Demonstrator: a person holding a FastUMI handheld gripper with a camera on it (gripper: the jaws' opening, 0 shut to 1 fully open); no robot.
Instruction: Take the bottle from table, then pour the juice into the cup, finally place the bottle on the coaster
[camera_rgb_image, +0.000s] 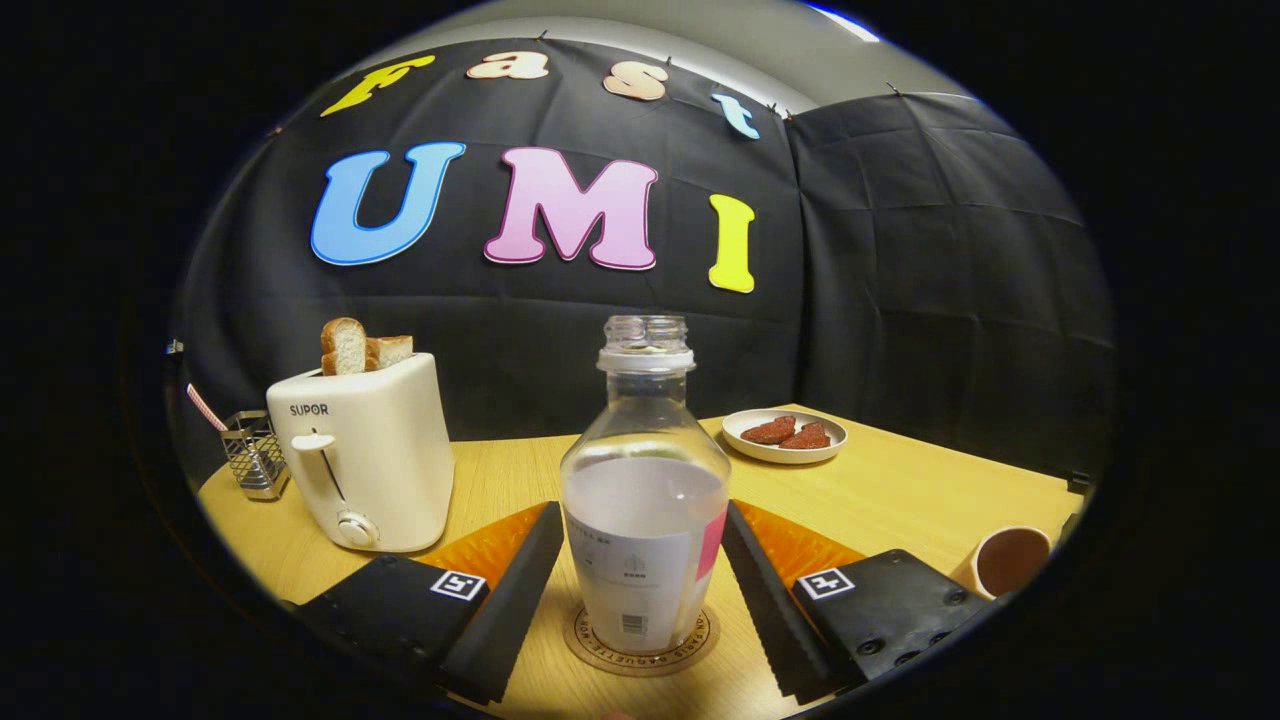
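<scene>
Two black fingers (520, 590) of the claw (645, 595) stood spread apart, one on each side of the bottle (645, 520), with a narrow gap at either flank. The uncapped bottle stood upright on the round coaster (640, 640) on the counter (900, 500), between the fingers. The cup (1010, 560) sat off to the right, a toaster (365, 465) to the left.

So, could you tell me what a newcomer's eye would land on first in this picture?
First, the clear uncapped bottle, part full of pale liquid, standing on the round coaster between the gripper fingers, which flank it with small gaps, so open. Next, the white toaster with bread slices sticking up, beyond the left finger. A plate sits farther back, and a cup beside the right finger.
</scene>
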